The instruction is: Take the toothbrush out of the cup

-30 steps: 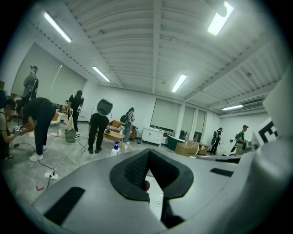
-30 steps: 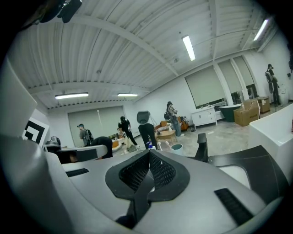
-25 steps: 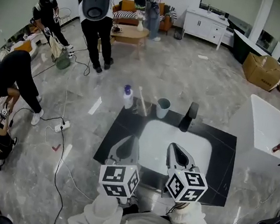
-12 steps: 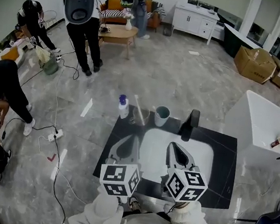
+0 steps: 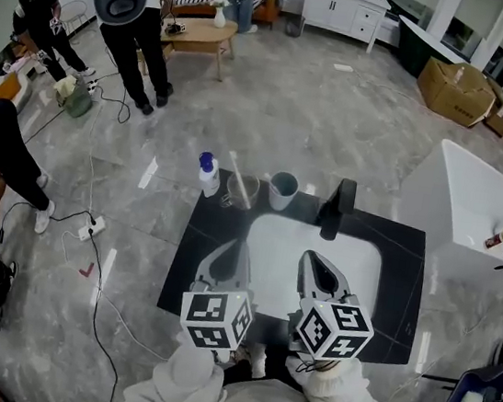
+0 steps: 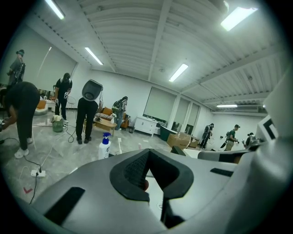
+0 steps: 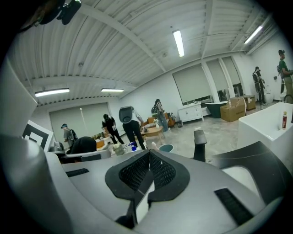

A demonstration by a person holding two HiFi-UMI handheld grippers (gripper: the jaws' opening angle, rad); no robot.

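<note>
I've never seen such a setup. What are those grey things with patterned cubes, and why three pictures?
No robot: a person holds a left gripper and a right gripper, one per hand. One picture comes from a camera on the person's head, looking down; the other two from cameras riding on each gripper. Below is a black counter with a sink, faucet, bottle, blue cup and a clear cup holding a toothbrush. Both grippers are shut and empty.
</note>
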